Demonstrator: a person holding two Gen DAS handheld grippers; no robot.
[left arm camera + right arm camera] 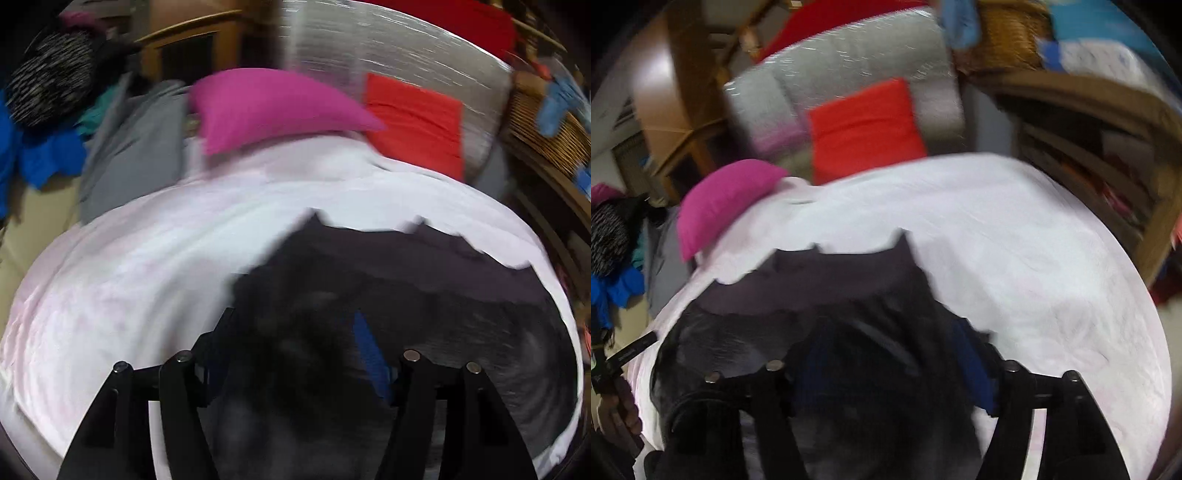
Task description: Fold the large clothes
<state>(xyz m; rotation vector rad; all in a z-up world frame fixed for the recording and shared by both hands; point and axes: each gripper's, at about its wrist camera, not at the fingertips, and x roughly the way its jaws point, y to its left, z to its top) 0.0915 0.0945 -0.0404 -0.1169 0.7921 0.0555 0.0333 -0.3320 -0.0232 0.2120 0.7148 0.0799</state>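
Folding is appearing to be at an early-to-middle stage: the dark garment (388, 266) is lying spread over the white bed cover (147, 277), directly ahead of and beneath both tools, with its far hem showing a ragged, uneven line and two small raised peaks, so no neat rectangle is showing yet. The left tool (295, 354) is standing with its jaws apart, and dark cloth is bunching between them; blur is preventing any finding on whether the pads are pressing it. The right tool (886, 365) is likewise standing open-jawed over a mound of the same fabric, grip undetermined. Judging from this, squaring the edges and making the remaining folds are still outstanding. The garment is reading as soft, matte, limp cloth, near black close to the tools and greyish purple toward the hem. The bed cover is looking smooth with faint pinkish creasing. Beyond the tools, a plump magenta pillow (266, 107) and a flat orange-red cushion (413, 122) are resting against a glossy, plastic-wrapped grey backrest (388, 48).
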